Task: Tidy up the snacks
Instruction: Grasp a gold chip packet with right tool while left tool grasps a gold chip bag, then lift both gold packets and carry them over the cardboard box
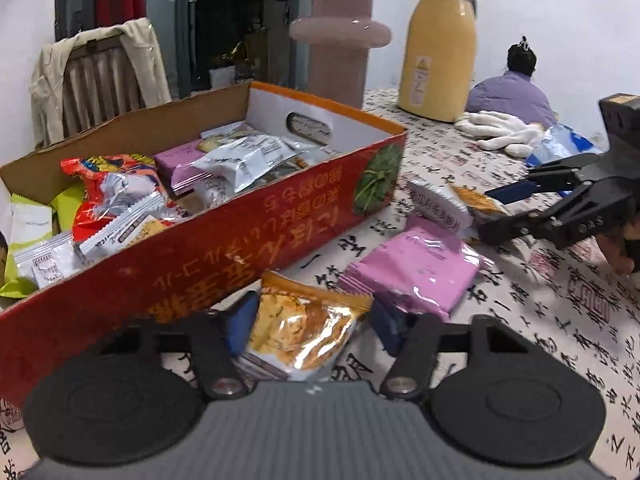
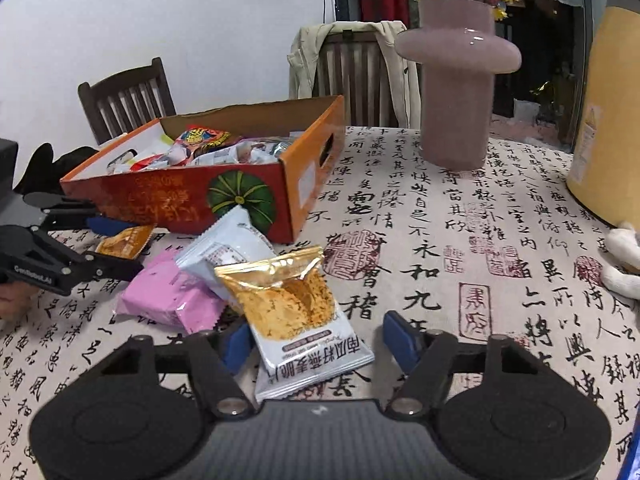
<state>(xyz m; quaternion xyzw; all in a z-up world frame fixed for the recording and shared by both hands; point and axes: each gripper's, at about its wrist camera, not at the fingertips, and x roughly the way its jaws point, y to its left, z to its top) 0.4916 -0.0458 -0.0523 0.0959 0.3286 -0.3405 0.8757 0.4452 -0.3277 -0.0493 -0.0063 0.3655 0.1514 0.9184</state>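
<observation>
While my left gripper sits wide open around a gold snack packet beside the red box, my right gripper is spread wide too, straddling another gold packet. Pink packet and white packet lie just past it on the tablecloth.

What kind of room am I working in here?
Most likely a home dining area. The table wears a calligraphy-print tablecloth and carries a pink vase of flowers and a yellow thermos; wooden dining chairs stand around it, one draped with a jacket.
</observation>
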